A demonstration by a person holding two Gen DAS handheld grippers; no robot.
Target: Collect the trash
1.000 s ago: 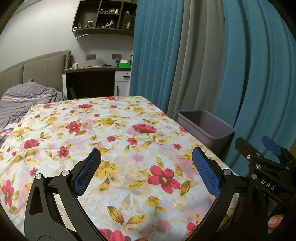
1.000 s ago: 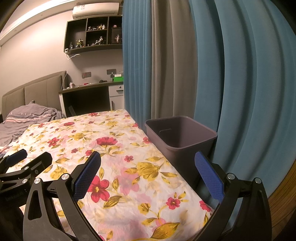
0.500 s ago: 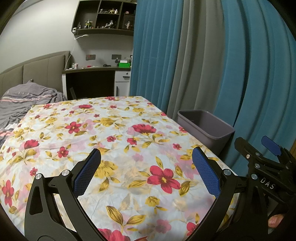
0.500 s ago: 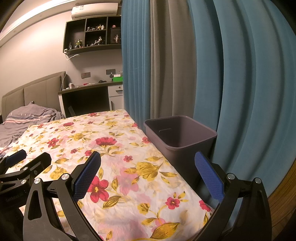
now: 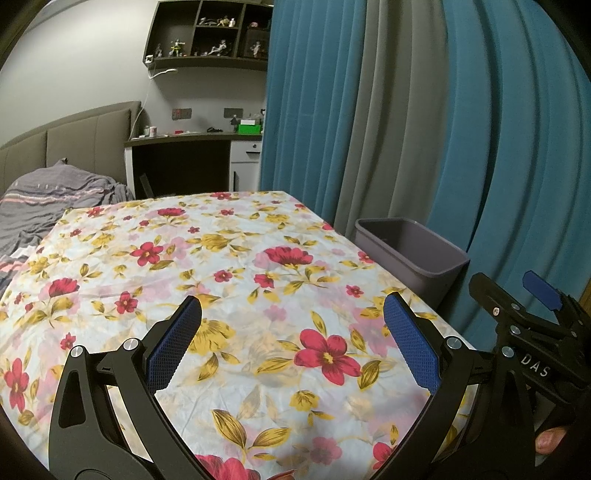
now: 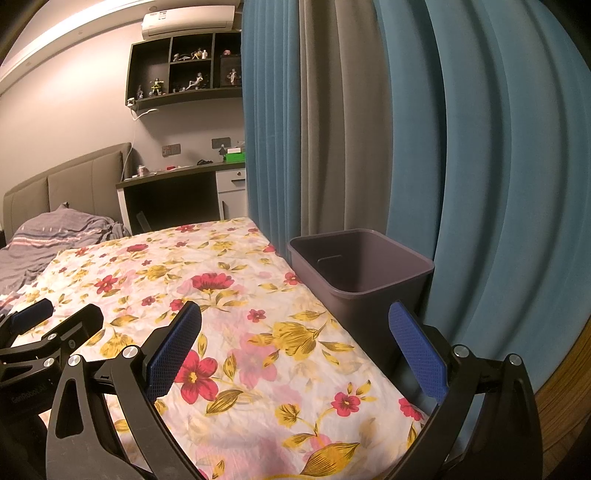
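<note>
A grey plastic bin (image 6: 360, 269) stands beside the right edge of the floral-covered surface (image 6: 229, 295), against the curtains; its inside looks bare. The same bin (image 5: 410, 247) shows at the right in the left wrist view. No trash is visible on the floral cloth (image 5: 221, 280). My left gripper (image 5: 293, 336) hovers open over the cloth near its front, nothing between its blue pads. My right gripper (image 6: 295, 343) is open too, over the cloth's right edge, just in front of the bin. Each gripper appears at the edge of the other's view.
Blue and grey curtains (image 6: 424, 129) hang right behind the bin. A crumpled grey blanket (image 5: 48, 195) lies at the far left by the padded headboard. A desk (image 5: 192, 162) and wall shelves (image 5: 210, 33) with figurines stand at the back. A fingertip (image 5: 550, 441) shows at lower right.
</note>
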